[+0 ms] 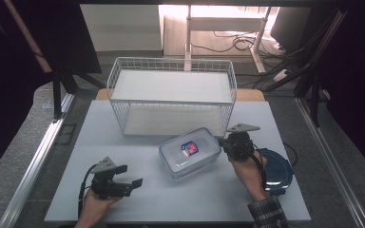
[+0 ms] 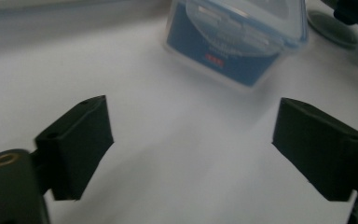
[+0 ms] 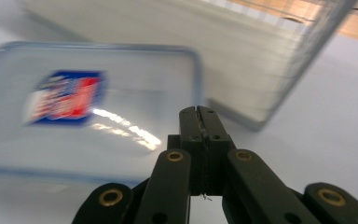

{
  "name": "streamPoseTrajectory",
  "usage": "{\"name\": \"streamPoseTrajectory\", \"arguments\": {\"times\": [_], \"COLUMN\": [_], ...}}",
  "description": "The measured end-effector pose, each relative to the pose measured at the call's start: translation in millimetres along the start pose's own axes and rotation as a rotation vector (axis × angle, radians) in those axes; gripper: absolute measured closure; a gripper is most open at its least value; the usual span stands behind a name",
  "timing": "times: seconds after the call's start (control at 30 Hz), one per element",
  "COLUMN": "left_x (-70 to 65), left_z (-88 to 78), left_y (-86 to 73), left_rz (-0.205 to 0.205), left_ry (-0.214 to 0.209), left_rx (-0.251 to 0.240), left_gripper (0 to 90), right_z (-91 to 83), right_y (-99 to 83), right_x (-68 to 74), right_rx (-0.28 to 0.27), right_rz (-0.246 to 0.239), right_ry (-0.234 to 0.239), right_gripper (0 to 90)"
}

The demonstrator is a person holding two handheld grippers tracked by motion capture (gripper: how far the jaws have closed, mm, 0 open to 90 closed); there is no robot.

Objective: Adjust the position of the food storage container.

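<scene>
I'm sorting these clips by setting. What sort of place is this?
Probably a lab or workshop rig: a white table framed by metal rails, cables trailing on the floor behind, a wire basket set out.

Beyond the white rectangular tabletop (image 1: 123, 199), grey speckled floor (image 1: 14, 156) runs to a white-legged desk (image 1: 225, 23) in bright light (black cables (image 1: 240, 45) tangled beneath it), dark curtains (image 1: 356, 71) flanking.

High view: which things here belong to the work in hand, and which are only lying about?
Belonging to the work:
- clear plastic box with a blue label, at the fingers of the right gripper
- right gripper, fingers shut
- left gripper, fingers open with nothing between them, pointing toward the box

Lying about:
- white wire basket behind the box
- dark blue lid under the right forearm
</scene>
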State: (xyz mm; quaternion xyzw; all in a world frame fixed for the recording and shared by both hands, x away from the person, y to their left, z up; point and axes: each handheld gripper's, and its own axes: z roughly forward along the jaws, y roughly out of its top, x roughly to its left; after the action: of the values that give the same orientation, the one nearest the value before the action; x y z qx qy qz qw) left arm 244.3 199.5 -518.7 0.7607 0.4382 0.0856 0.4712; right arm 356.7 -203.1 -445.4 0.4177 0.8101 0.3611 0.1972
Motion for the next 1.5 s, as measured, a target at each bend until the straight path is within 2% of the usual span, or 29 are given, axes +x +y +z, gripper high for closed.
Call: {"name": "streamPoseTrajectory", "arguments": {"times": [0.03,0.07,0.1,0.13,0.2,0.23,0.33,0.37,0.5,0.57,0.6,0.67,0.83,0.93,1.03,1.13,1.17,1.23,1.3,1.43,1.5], "left_x": [-1.7,-3.5,-5.3,-7.1,-10.4,-11.9,-12.5,-11.6,-6.9,-4.3,-2.6,0.9,13.6,22.6,31.6,35.5,35.8,36.3,35.1,32.7,30.8], "left_z": [3.9,8.2,12.7,17.4,26.5,30.9,42.1,44.8,51.6,52.1,51.0,49.0,44.7,43.0,42.9,47.3,49.8,55.6,58.9,56.6,56.5], "left_y": [4.5,8.8,12.9,16.9,23.8,26.5,32.8,34.0,35.1,34.6,34.2,33.9,33.3,32.3,33.9,38.9,40.4,41.3,41.0,42.6,41.8], "left_rz": [0.023,0.041,0.048,0.050,0.055,0.059,0.056,0.051,0.042,0.035,0.035,0.022,-0.004,-0.019,-0.030,-0.020,-0.009,-0.012,-0.003,-0.007,-0.003], "left_ry": [0.015,0.019,0.014,0.011,0.001,0.008,0.005,0.002,0.015,0.021,0.039,0.047,0.052,0.083,0.103,0.133,0.146,0.140,0.135,0.100,0.107], "left_rx": [-0.001,0.002,0.003,0.004,0.010,0.013,0.026,0.029,0.048,0.056,0.059,0.055,0.052,0.051,0.050,0.048,0.053,0.071,0.087,0.094,0.101], "left_gripper": [18.9,31.9,31.9,37.5,54.5,54.5,64.5,66.6,69.1,69.7,71.9,72.0,73.8,75.5,74.6,75.3,76.5,78.1,83.9,89.4,90.0], "right_z": [3.3,13.6,13.6,18.8,31.6,31.6,37.8,37.4,31.9,28.8,27.7,25.0,19.9,16.9,16.3,24.8,33.0,35.7,36.6,31.8,30.4], "right_y": [2.0,5.7,5.7,6.3,5.6,5.6,3.1,2.3,-2.6,-5.6,-7.3,-10.6,-20.3,-24.4,-24.9,-20.0,-18.5,-18.9,-21.4,-27.2,-32.0], "right_x": [-3.2,-9.3,-9.3,-10.6,-11.3,-11.3,-11.7,-12.5,-8.9,-2.7,0.5,7.2,16.3,24.1,31.3,32.6,30.8,30.2,28.3,31.1,36.6], "right_rx": [0.006,0.039,0.039,0.059,0.112,0.112,0.147,0.144,0.146,0.147,0.146,0.139,0.129,0.127,0.132,0.135,0.138,0.142,0.144,0.160,0.183], "right_rz": [-0.005,0.008,0.008,0.008,0.005,0.005,0.006,0.019,0.029,0.028,0.020,0.008,0.022,0.025,0.006,-0.027,-0.011,-0.011,0.019,0.016,0.008], "right_ry": [-0.017,-0.032,-0.032,-0.039,-0.047,-0.047,-0.051,-0.042,-0.010,0.012,0.027,0.030,0.081,0.118,0.164,0.112,0.104,0.104,0.127,0.140,0.164], "right_gripper": [89.7,89.7,89.7,89.7,89.7,89.7,89.8,89.7,89.8,89.8,89.8,89.8,89.8,89.8,89.8,89.8,89.8,89.8,89.8,89.8,89.8]}}
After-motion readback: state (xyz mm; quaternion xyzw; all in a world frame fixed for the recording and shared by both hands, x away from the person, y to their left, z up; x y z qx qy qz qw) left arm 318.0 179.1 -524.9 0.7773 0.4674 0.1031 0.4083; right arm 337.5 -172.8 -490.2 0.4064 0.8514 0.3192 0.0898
